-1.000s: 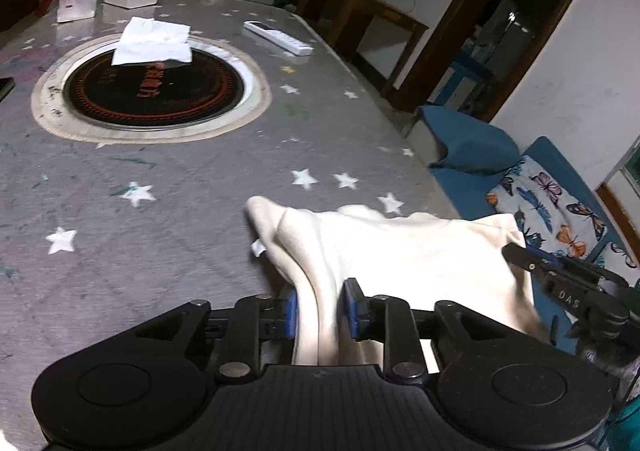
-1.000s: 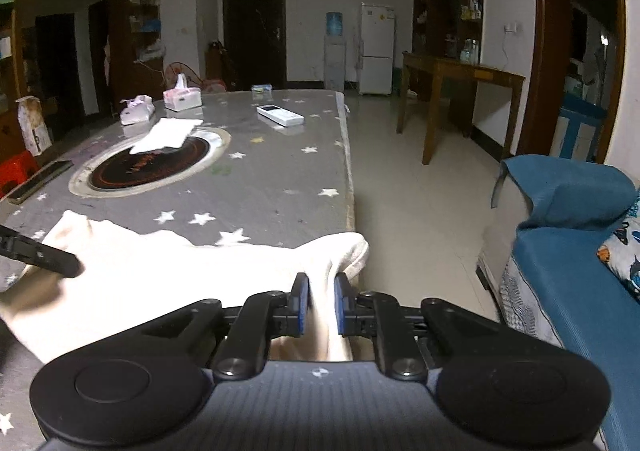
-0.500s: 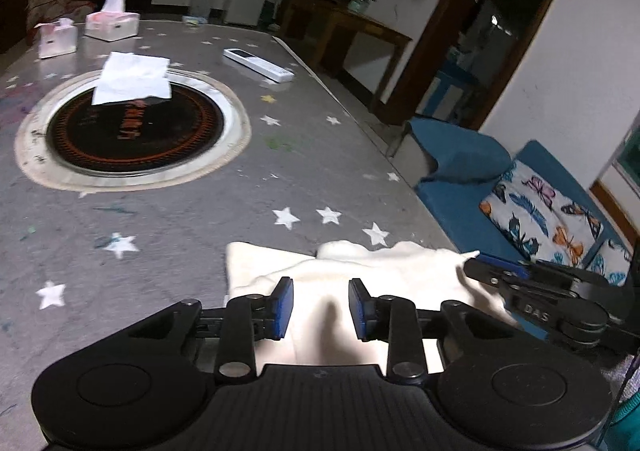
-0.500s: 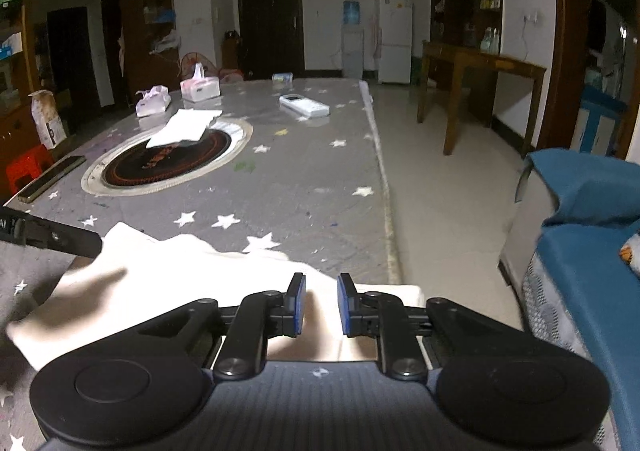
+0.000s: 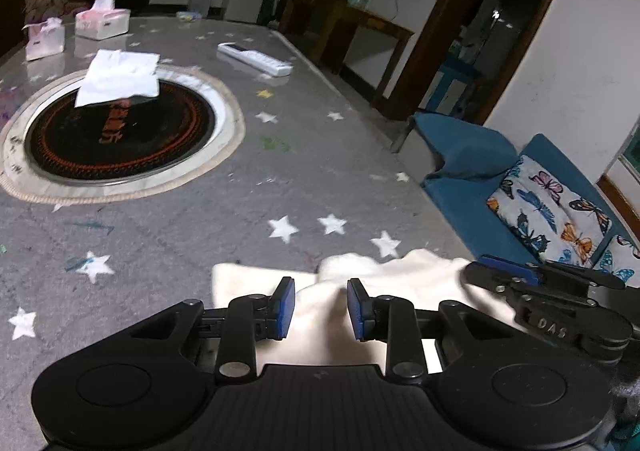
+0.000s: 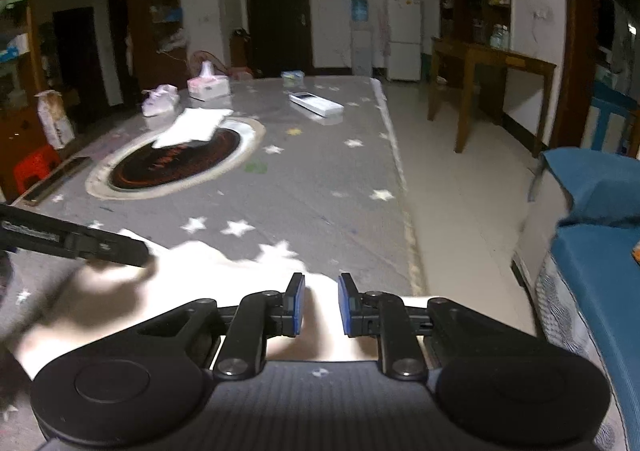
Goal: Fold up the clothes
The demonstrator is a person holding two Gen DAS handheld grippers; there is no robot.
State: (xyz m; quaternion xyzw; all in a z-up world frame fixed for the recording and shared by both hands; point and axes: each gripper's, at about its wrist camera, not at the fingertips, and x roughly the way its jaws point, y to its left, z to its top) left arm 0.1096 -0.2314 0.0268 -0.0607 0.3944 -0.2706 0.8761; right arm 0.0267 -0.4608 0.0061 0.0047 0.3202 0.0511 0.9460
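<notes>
A cream garment [image 5: 400, 283] lies flat at the near edge of the grey star-patterned table [image 5: 200, 219]; it also shows in the right wrist view [image 6: 224, 271]. My left gripper [image 5: 321, 309] is open just above the cloth, blue pads apart, holding nothing. My right gripper [image 6: 319, 305] is open over the garment's right end near the table edge. The right gripper shows at the right of the left wrist view [image 5: 540, 299]. The left gripper's finger [image 6: 80, 241] crosses the left of the right wrist view.
A round black hotplate [image 5: 116, 131] with a white cloth [image 5: 120, 77] sits mid-table. Two tissue boxes [image 5: 102, 19] and a white remote [image 5: 254, 59] lie at the far end. A blue sofa with a butterfly cushion [image 5: 552, 207] stands right of the table.
Both grippers opened and let go of the garment, which dropped flat onto the table. Both have lifted and pulled back slightly.
</notes>
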